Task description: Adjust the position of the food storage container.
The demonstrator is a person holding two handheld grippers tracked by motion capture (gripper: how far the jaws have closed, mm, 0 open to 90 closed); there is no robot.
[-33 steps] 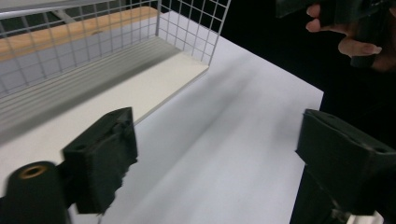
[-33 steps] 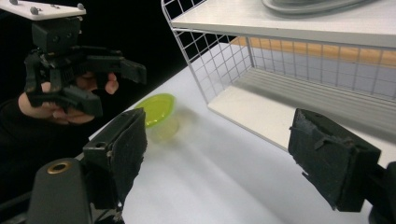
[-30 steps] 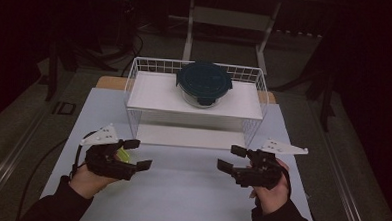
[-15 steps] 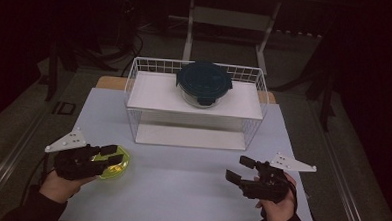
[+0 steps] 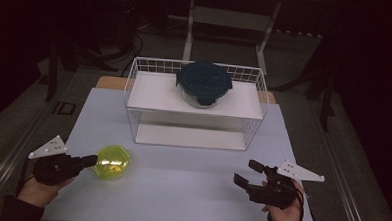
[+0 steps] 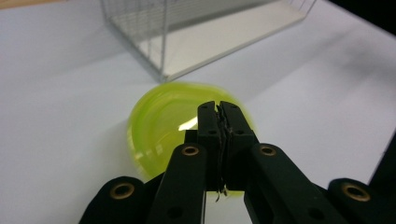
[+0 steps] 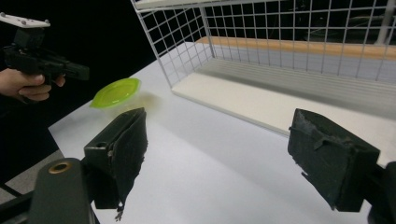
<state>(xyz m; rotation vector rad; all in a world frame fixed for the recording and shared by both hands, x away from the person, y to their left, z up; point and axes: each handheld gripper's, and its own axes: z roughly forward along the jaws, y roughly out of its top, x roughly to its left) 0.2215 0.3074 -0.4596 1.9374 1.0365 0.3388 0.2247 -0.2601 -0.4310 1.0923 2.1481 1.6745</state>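
Note:
A yellow-green dish [image 5: 111, 162] lies on the white table at the front left, and it looks tilted and blurred in the left gripper view [image 6: 163, 126]. My left gripper [image 5: 90, 160] is shut with nothing between its jaws, its tip just left of the dish's rim [image 6: 219, 112]. In the right gripper view that left gripper [image 7: 84, 72] hangs slightly apart from the dish [image 7: 116, 93]. My right gripper [image 5: 246, 174] stands open and empty over the front right of the table [image 7: 219, 135].
A white wire rack [image 5: 135, 83] with two white shelves stands at the middle back. A dark teal lidded container [image 5: 203, 83] sits on its top shelf. The table's edges drop off to a dark floor on both sides.
The left gripper carried the dish left and toward the front, then drew back from it while the dish stayed on the table. The right gripper moved toward the front edge, still open.

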